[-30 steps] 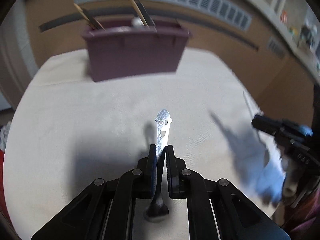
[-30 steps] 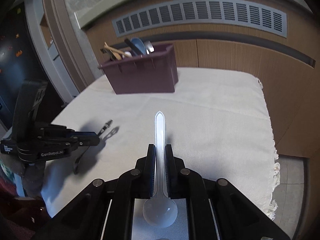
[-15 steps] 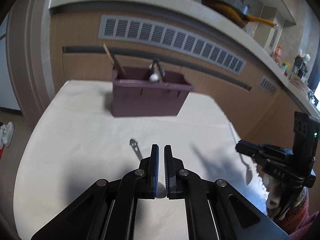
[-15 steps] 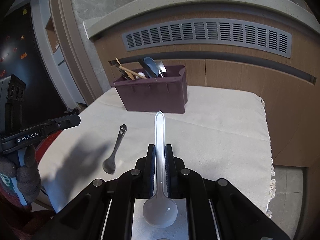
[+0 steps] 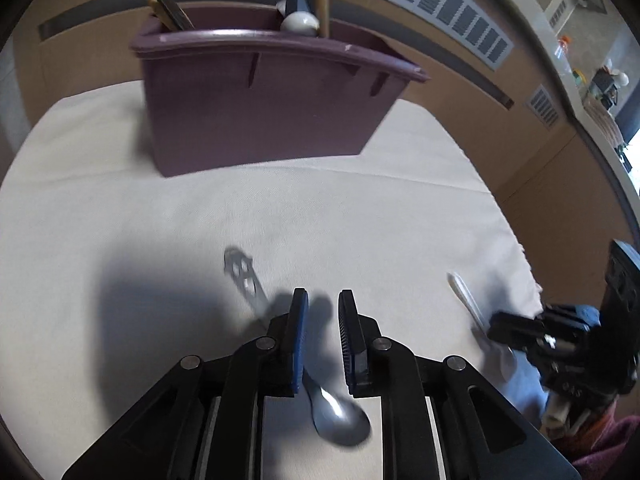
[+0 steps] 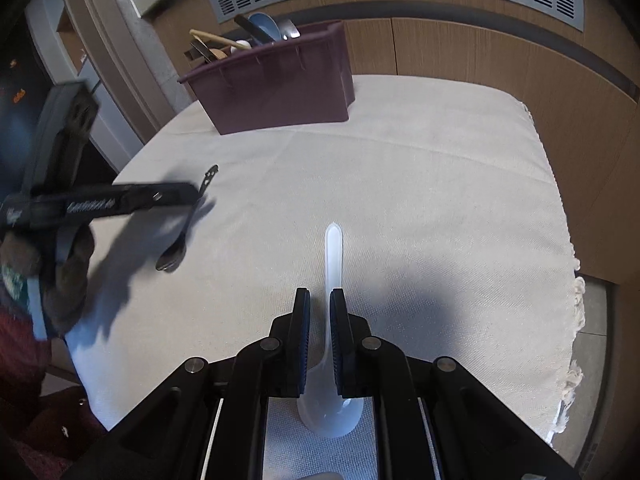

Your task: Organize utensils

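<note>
Metal spoon (image 5: 320,384) now beneath left gripper (image 5: 323,300)

The metal spoon (image 5: 340,416) is smeared by motion at its bowl, and the left gripper (image 5: 323,300) covers the middle of its handle. Utensils in the purple caddy (image 5: 256,116) are cut off by the top edge (only stubs show). The white spoon (image 6: 331,344) is partly hidden between the right gripper (image 6: 320,298) fingers.
</note>
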